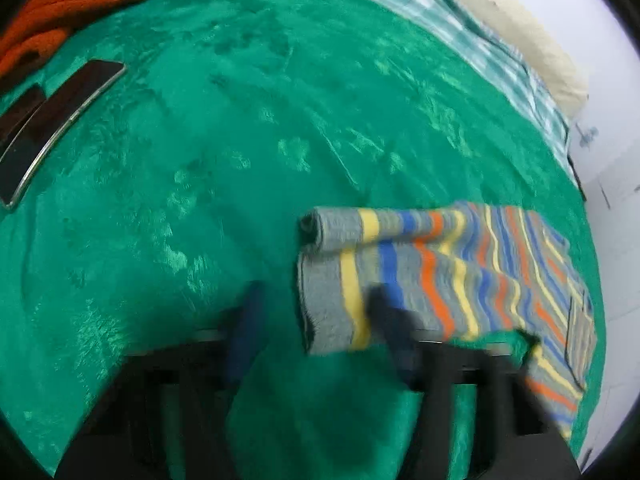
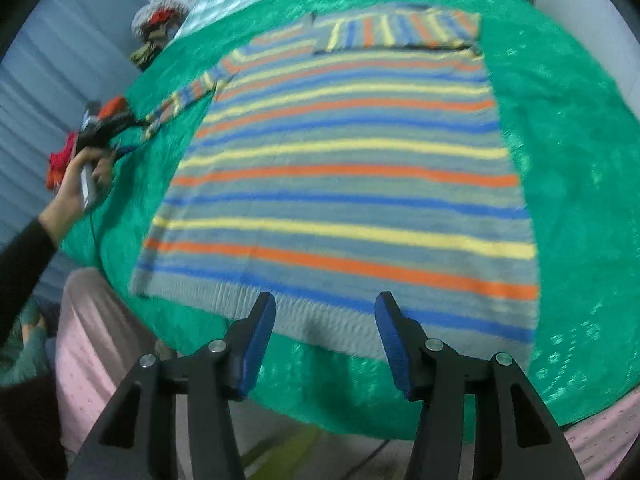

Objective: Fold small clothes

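Flat on the green blanket (image 2: 560, 128) lies the striped sweater (image 2: 344, 184), one sleeve folded across its top edge, the other sleeve (image 1: 344, 276) stretching out toward the left gripper (image 1: 316, 320). Blur smears that gripper's fingers; its jaws stand apart, one finger over the cuff, and contact cannot be told. The right gripper (image 2: 326, 340) hangs over the hem, jaws apart and empty. Orange clothes (image 1: 76, 0) are cut off by the frame corner. Two dark flat things (image 1: 52, 120) lie nearby. Open blanket spreads beyond the cuff; the bed edge runs close below the hem.
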